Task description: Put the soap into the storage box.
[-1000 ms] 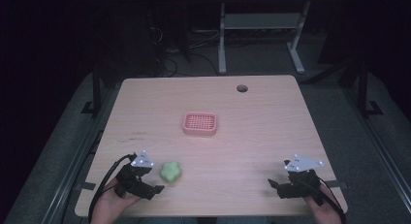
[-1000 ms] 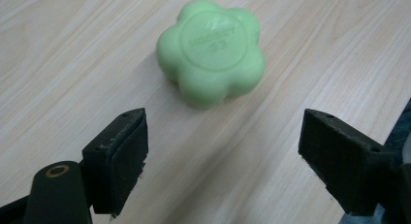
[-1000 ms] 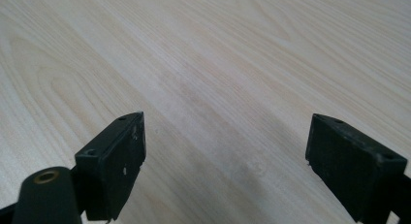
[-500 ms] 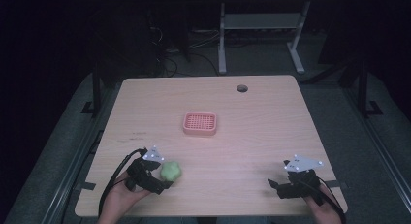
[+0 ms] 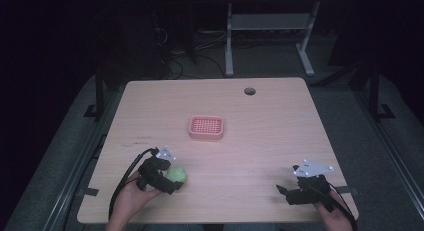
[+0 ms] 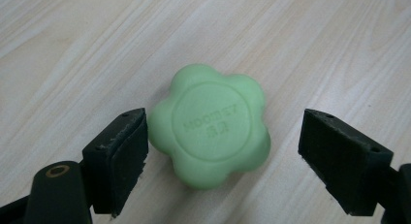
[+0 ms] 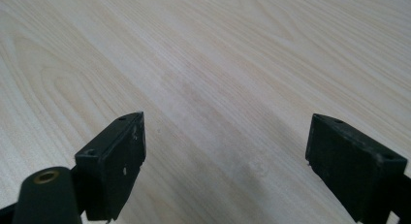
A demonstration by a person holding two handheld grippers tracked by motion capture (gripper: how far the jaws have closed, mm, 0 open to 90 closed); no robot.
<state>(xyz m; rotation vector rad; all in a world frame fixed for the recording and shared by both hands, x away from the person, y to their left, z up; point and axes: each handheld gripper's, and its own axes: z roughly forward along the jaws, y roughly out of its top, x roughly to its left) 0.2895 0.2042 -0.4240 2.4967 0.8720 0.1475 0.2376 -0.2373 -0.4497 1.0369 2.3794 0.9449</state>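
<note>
Table: wood, pink tray mid. Right gripper idle at near edge, jaws apart, nothing btwn. My left gripper: jaws spread astride green soap, one pad touching. Grasp not yet made; lift & likely placement remain.

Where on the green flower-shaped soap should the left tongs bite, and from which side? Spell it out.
Grip the green soap across its scalloped rim, coming down from above as the left tongs already do. It lies flat on the table, so only its edges offer hold; seat each pad in a notch between lobes, probably steadier.
</note>
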